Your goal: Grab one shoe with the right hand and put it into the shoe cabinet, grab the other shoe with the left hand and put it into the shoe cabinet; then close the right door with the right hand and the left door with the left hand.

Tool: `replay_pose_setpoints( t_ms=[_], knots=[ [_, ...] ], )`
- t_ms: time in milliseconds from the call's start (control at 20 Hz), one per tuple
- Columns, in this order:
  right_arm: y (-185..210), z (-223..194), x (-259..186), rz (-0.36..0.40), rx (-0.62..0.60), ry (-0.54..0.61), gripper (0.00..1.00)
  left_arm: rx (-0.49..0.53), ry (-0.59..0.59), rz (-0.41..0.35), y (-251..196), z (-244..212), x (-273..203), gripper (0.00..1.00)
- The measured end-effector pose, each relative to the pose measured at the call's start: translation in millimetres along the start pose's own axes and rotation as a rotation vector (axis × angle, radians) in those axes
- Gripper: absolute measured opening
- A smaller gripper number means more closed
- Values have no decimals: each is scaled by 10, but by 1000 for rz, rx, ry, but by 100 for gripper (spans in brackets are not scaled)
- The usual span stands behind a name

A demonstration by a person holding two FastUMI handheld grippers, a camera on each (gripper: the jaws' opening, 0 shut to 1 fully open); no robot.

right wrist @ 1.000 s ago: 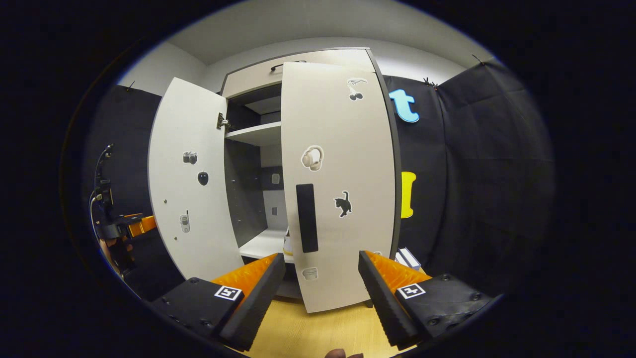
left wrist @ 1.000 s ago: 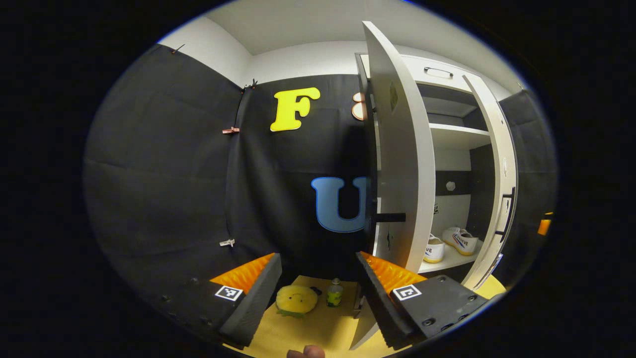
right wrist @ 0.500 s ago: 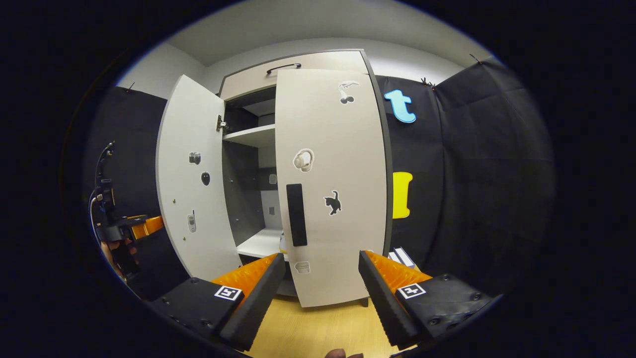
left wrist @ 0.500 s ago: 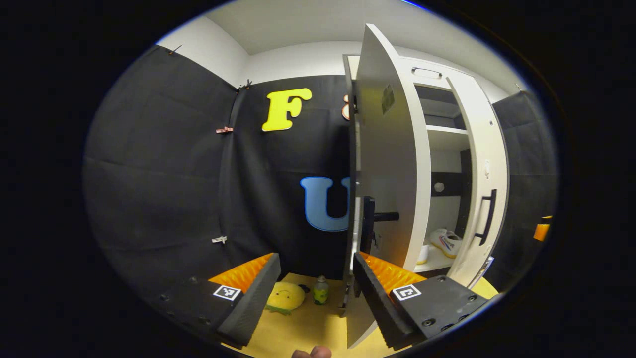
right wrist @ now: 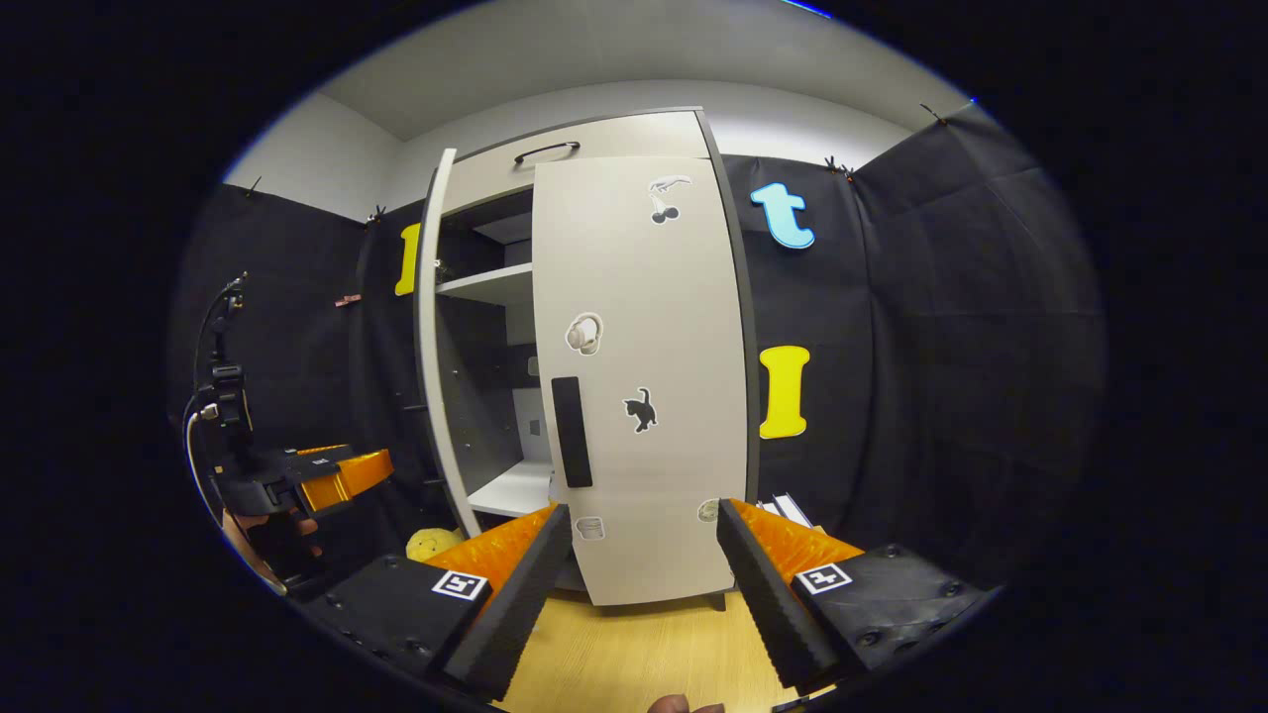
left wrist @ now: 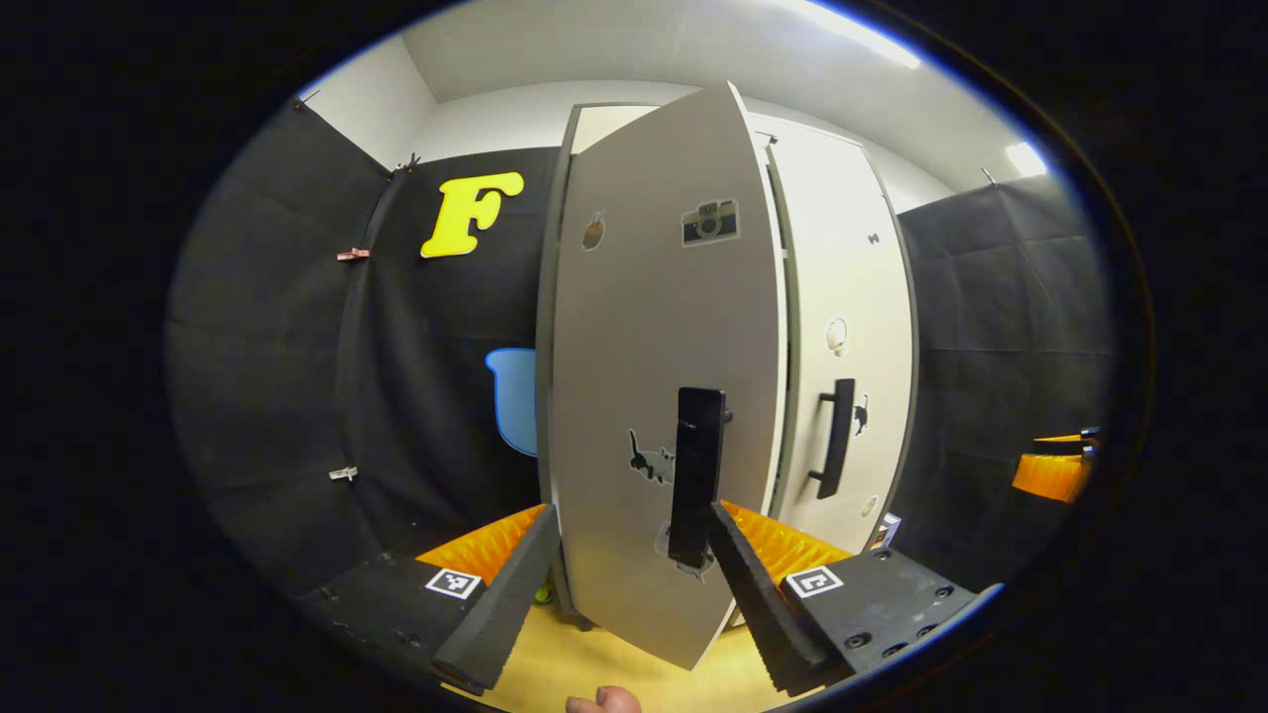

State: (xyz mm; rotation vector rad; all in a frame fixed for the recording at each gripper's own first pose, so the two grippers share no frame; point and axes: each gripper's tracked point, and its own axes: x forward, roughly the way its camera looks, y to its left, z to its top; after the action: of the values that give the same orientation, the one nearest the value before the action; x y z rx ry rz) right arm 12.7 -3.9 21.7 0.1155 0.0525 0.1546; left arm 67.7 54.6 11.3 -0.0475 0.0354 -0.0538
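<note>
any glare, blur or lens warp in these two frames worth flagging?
Left gripper view: strong fisheye bowing on the left door, ceiling light strip blown out, left tool sharp, no motion blur. Right gripper view: right door edges curve too, even lighting, cabinet interior in shadow, stickers crisp, right tool sharp.

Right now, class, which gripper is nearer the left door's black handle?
Left. The left gripper sits open right at the left door's handle, its fingers either side below it. The right gripper hangs back before the right door.
</note>
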Motion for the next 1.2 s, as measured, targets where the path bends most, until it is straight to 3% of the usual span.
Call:
replay_pose_setpoints(
  t_ms=[550,750,1200],
  knots=[
    [-5,62,-91,5,5,-11,100,-8,-3,-14,-320,40,-474,96],
    [32,91,-129,1,-11,-19,97,8,-23,-12,-379,99,-598,95],
    [32,133,-177,-42,-45,-35,97,30,-33,-17,-443,92,-708,95]
  ],
)
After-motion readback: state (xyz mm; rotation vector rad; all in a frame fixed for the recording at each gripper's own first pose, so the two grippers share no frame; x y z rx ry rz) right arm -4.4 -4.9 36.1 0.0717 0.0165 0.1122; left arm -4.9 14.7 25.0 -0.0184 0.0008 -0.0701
